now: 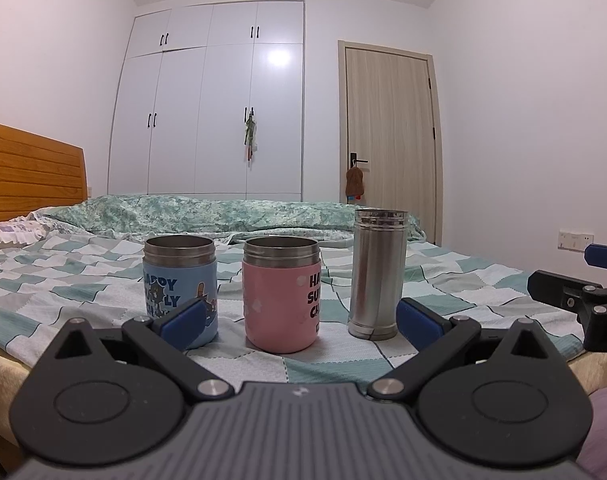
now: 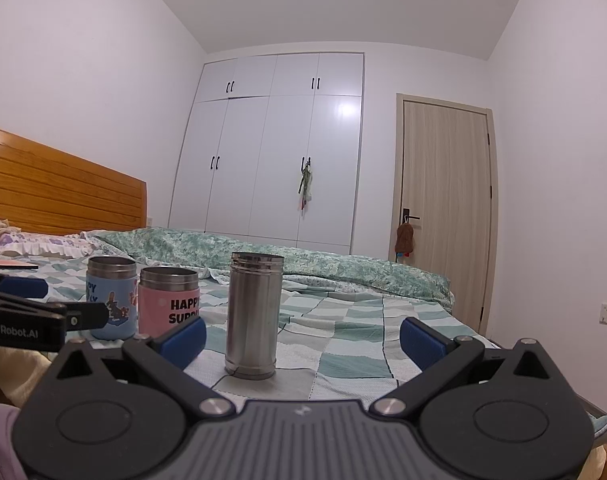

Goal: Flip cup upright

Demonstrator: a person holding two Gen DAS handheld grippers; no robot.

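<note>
Three cups standing mouth-up on the checked bedspread (image 1: 83, 280): blue cup (image 1: 180, 280) at 10 o'clock, pink cup (image 1: 281, 294) at 12, steel cup (image 1: 377, 274) at 1. Left gripper (image 1: 299, 320) and right gripper (image 2: 301, 338) spread wide, holding nothing. Apparently nothing left to flip; best kept clear of the rims.

Steel flask (image 2: 253, 316): brushed metal, dull sheen. Pink cup (image 1: 281, 298) & blue cup (image 1: 180, 284): matt coated bodies, bare metal rims. Bed sheet (image 2: 343, 320): soft woven cloth. My pads (image 1: 183, 318): matt blue plastic. Headboard (image 2: 63, 196): varnished wood. Wardrobe (image 1: 223, 100): glossy.
</note>
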